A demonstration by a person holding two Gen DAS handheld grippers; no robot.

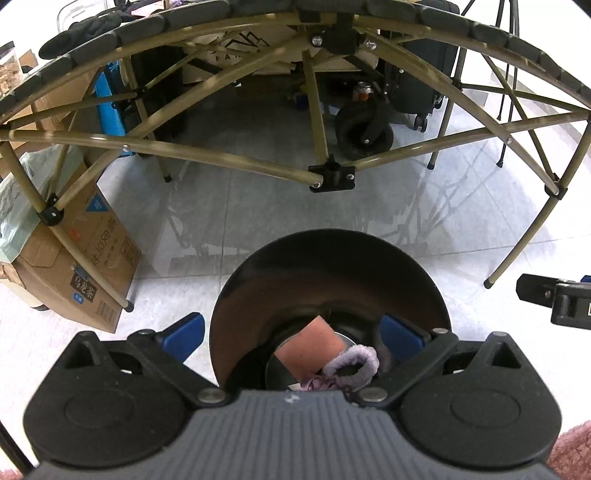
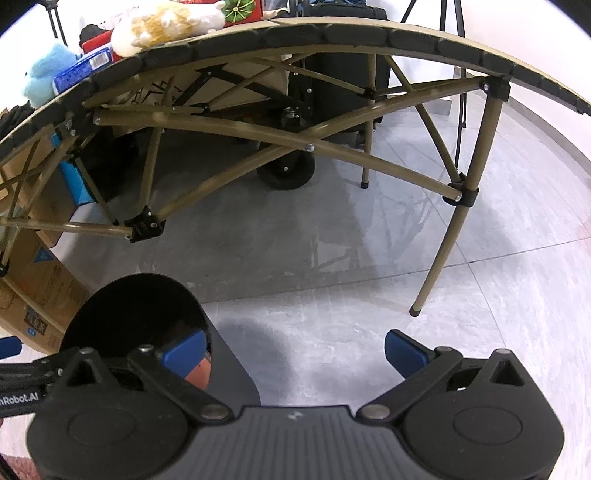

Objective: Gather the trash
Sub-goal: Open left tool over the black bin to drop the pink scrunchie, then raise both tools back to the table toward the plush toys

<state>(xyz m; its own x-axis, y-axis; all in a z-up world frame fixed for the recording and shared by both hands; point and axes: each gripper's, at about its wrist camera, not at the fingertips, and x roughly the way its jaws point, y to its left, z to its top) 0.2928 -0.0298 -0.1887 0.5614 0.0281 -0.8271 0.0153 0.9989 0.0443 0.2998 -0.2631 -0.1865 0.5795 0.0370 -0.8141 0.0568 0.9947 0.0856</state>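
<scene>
From the left wrist, the left gripper point(image 1: 291, 334) hangs right over the mouth of a black bin point(image 1: 328, 280) standing on the floor, its blue jaws spread wide with nothing pinched between them. Down inside the bin lie the collected trash: a pink card point(image 1: 314, 345) and a fuzzy lilac hair tie point(image 1: 352, 363), both at the bottom and apart from the pads. The drop looks done, so doing this step well likely means lifting straight up clear of the bin's rim before swinging away, so a jaw does not catch the wall and tip it. Left of the bin sits a cardboard box point(image 1: 92, 266) printed with Chinese characters I cannot read surely; behind the bin, under the folding table point(image 1: 221, 22), a tan bag shows letters that seem to begin "FA". From the right wrist, the right gripper point(image 2: 293, 350) hovers over bare floor just right of the bin point(image 2: 129, 306), its jaws also spread and empty. The neighbouring tool at the left edge carries the partly cut-off lettering "nRobot.AI". On the table point(image 2: 332, 37) behind the bin rest plush toys point(image 2: 166, 22).
</scene>
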